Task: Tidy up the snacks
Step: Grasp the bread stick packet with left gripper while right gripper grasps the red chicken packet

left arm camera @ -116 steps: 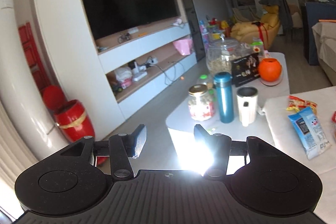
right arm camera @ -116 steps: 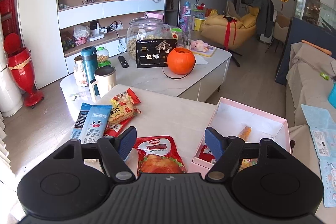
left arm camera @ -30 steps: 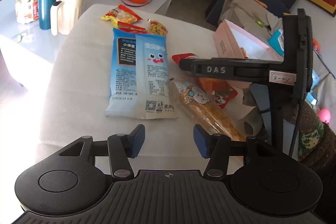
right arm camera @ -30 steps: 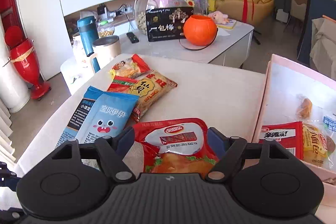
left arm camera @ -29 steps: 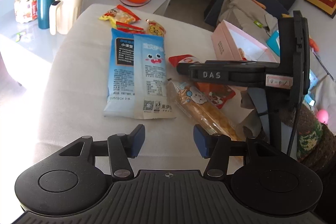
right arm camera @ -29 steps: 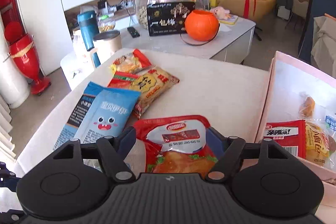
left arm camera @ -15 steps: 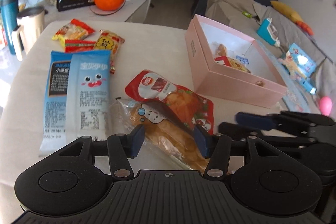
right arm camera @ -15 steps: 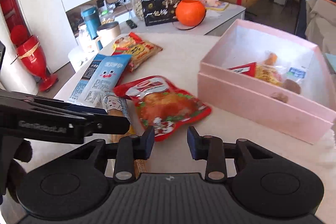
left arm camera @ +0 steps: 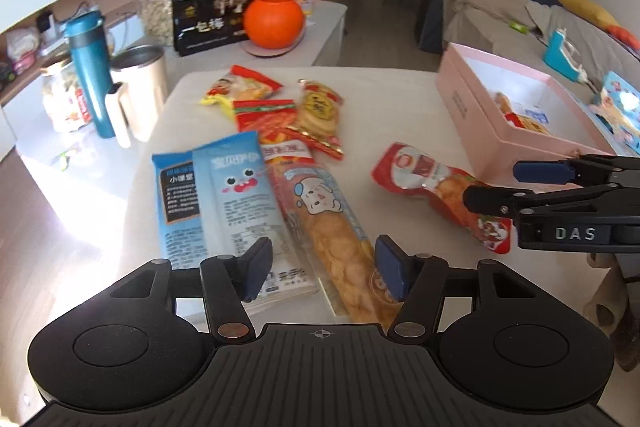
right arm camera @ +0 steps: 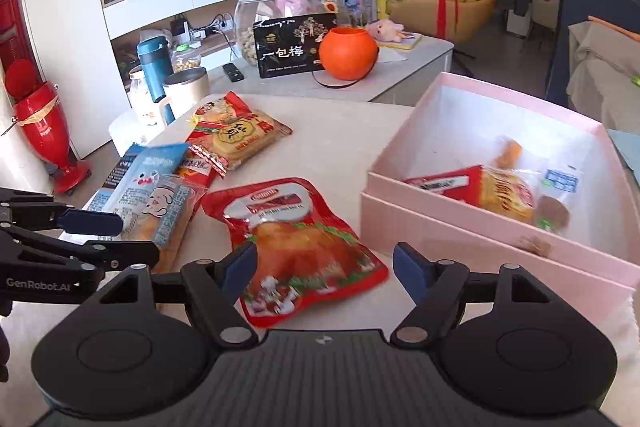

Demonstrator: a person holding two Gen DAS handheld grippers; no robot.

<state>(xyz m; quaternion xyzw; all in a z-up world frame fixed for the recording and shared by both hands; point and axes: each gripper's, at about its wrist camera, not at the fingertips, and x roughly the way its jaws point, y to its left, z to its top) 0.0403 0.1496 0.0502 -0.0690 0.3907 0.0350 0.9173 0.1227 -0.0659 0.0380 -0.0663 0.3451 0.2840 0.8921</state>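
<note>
Opening, both jaws hold nothing: right hand-held gripper [right arm camera: 322, 269] over the red pouch [right arm camera: 296, 243] beside the pink box [right arm camera: 460, 227], left hand-held gripper [left arm camera: 320, 267] over the bread bag [left arm camera: 324, 223]. Slippery pouch might slide away.

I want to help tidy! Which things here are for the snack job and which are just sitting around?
For the job: red chicken pouch, bread packet, blue packets, cracker packs, pink box.

Just around: orange pot, blue flask, mug, glass jar.
</note>
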